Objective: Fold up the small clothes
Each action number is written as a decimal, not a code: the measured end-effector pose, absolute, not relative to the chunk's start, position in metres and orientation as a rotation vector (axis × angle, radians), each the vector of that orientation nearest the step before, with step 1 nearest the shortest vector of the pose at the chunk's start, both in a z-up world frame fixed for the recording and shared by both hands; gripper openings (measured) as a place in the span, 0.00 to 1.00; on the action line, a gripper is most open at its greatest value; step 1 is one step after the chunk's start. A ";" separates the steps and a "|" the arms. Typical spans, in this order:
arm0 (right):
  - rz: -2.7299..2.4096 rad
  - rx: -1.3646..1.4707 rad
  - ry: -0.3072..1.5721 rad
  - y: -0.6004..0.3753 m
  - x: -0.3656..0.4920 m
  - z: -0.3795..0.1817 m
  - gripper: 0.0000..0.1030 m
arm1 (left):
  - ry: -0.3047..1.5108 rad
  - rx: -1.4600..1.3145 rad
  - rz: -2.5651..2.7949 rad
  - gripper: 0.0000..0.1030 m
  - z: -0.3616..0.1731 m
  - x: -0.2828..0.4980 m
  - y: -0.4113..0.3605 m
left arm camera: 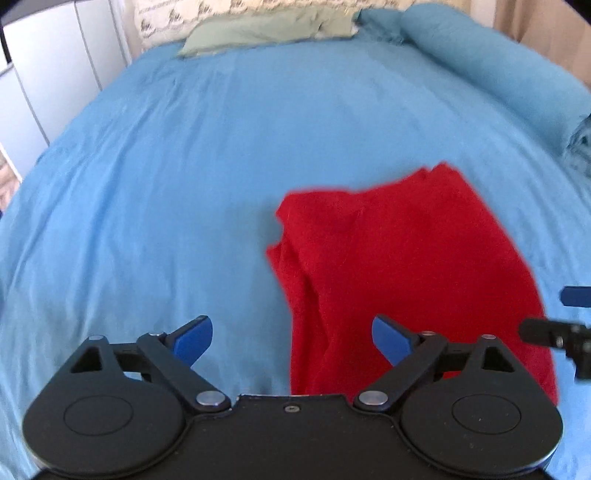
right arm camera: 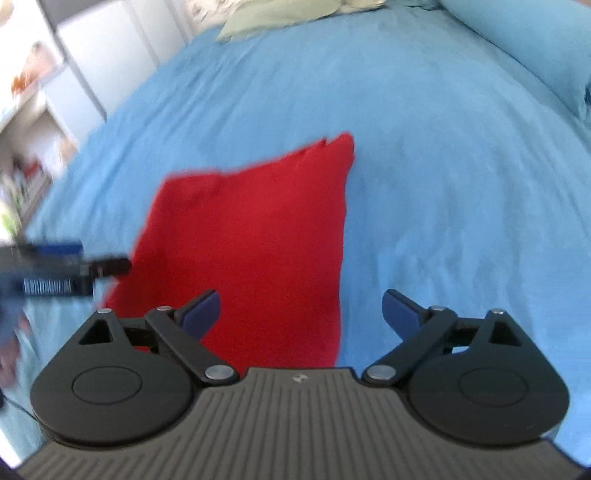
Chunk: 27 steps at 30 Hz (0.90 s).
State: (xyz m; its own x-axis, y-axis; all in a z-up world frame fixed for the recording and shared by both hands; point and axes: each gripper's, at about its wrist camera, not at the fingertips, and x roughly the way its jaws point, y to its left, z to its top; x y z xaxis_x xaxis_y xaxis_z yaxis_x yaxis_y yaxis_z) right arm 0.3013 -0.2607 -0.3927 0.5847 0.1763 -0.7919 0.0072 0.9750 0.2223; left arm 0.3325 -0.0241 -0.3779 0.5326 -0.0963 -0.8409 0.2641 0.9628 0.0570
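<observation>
A red garment (left arm camera: 399, 266) lies folded on the blue bedsheet (left arm camera: 166, 184); it also shows in the right wrist view (right arm camera: 258, 240). My left gripper (left arm camera: 291, 339) is open and empty, held above the garment's near left edge. My right gripper (right arm camera: 301, 317) is open and empty, held above the garment's near right edge. The right gripper shows at the right edge of the left wrist view (left arm camera: 561, 325). The left gripper shows blurred at the left edge of the right wrist view (right arm camera: 74, 266).
A green pillow (left arm camera: 258, 29) lies at the head of the bed. A rolled blue duvet (left arm camera: 498, 70) runs along the bed's right side. White cupboards (left arm camera: 44, 74) stand to the left of the bed.
</observation>
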 end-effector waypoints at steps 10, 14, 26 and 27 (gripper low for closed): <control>0.020 0.145 0.989 -0.255 0.294 -0.444 1.00 | 1.040 0.122 -0.156 1.00 -0.417 0.344 -0.023; 0.019 0.125 0.962 -0.253 0.291 -0.421 1.00 | 1.011 0.165 -0.151 0.92 -0.390 0.336 -0.024; 0.071 0.215 0.769 -0.288 0.221 -0.215 1.00 | 0.814 0.088 -0.120 1.00 -0.183 0.239 -0.034; 0.073 0.219 0.768 -0.289 0.215 -0.199 1.00 | 0.808 0.076 -0.116 1.00 -0.166 0.227 -0.035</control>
State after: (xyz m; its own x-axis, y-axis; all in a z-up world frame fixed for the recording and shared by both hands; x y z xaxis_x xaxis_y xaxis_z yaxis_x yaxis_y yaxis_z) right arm 0.2151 -0.2889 -0.1988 0.7182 0.1450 -0.6806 0.0140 0.9748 0.2225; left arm 0.2274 -0.0352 -0.1660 0.6854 -0.0743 -0.7243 0.1321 0.9910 0.0233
